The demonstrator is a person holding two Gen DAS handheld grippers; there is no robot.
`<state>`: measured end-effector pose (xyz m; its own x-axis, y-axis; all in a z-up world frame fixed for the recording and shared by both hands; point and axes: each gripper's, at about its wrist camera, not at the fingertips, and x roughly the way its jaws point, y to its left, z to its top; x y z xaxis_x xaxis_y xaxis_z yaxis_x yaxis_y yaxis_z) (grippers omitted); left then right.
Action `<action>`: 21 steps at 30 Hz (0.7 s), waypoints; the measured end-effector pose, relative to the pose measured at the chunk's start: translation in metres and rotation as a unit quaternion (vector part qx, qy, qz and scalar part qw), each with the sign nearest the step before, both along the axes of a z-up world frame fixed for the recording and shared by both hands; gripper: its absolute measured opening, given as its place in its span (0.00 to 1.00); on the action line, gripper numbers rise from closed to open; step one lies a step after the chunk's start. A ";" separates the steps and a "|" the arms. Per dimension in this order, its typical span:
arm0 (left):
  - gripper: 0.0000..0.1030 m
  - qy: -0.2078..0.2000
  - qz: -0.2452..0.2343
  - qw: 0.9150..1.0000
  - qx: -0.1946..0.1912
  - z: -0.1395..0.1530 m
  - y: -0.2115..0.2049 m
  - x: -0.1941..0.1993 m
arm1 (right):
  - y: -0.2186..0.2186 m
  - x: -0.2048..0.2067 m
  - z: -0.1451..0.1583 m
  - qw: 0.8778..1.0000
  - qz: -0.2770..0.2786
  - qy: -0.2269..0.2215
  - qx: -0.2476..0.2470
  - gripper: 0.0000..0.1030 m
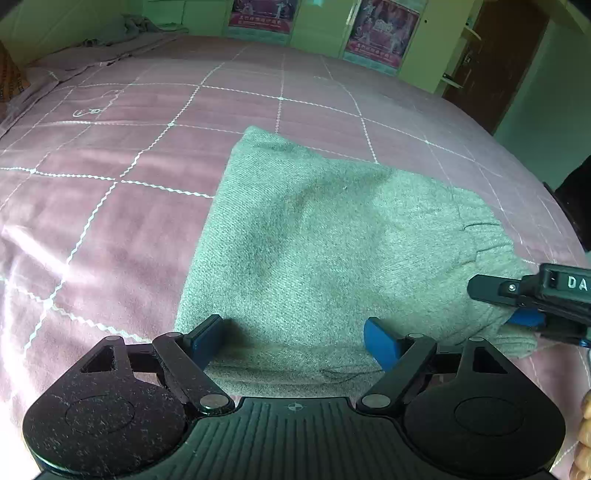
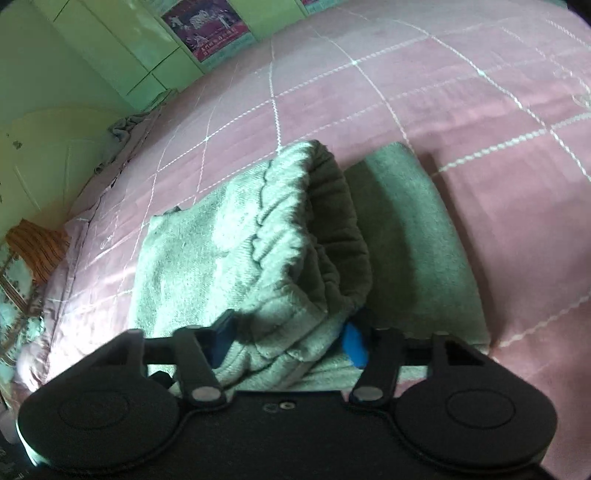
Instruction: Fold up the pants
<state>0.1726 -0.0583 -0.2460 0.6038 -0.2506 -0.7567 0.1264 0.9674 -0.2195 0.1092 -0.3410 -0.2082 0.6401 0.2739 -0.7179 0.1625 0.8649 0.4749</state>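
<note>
Grey-green fleece pants [image 1: 317,251] lie folded on the pink bed. My left gripper [image 1: 295,341] is open, its blue pads either side of the pants' near edge, holding nothing. My right gripper [image 2: 288,341] straddles the gathered elastic waistband [image 2: 291,236], which is lifted and curled over a lower folded layer [image 2: 413,236]. Its fingers press the cloth from both sides. In the left wrist view the right gripper [image 1: 517,302] shows at the right edge, at the pants' right end.
The pink quilted bedspread [image 1: 129,184] with white grid stitching spreads all around. Crumpled grey bedding [image 1: 122,29] lies at the far end. Green cupboards with posters [image 1: 380,29] and a brown door [image 1: 498,62] stand behind.
</note>
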 end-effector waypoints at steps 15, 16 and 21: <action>0.80 -0.015 -0.024 1.000 -0.008 0.011 -0.031 0.002 | -0.026 -0.026 0.044 0.992 0.031 -0.091 -0.077 0.43; 0.80 -0.013 -0.028 1.000 -0.003 0.009 -0.035 0.001 | -0.034 -0.027 0.038 0.994 0.026 -0.082 -0.068 0.43; 0.87 -0.012 -0.042 0.999 0.018 0.004 -0.048 -0.001 | -0.057 -0.035 -0.006 0.998 0.001 -0.031 -0.057 0.47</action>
<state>0.1715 -0.1060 -0.2417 0.5997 -0.2753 -0.7513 0.2132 0.9600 -0.1816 0.0745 -0.3980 -0.2146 0.6833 0.1948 -0.7037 0.1339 0.9140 0.3831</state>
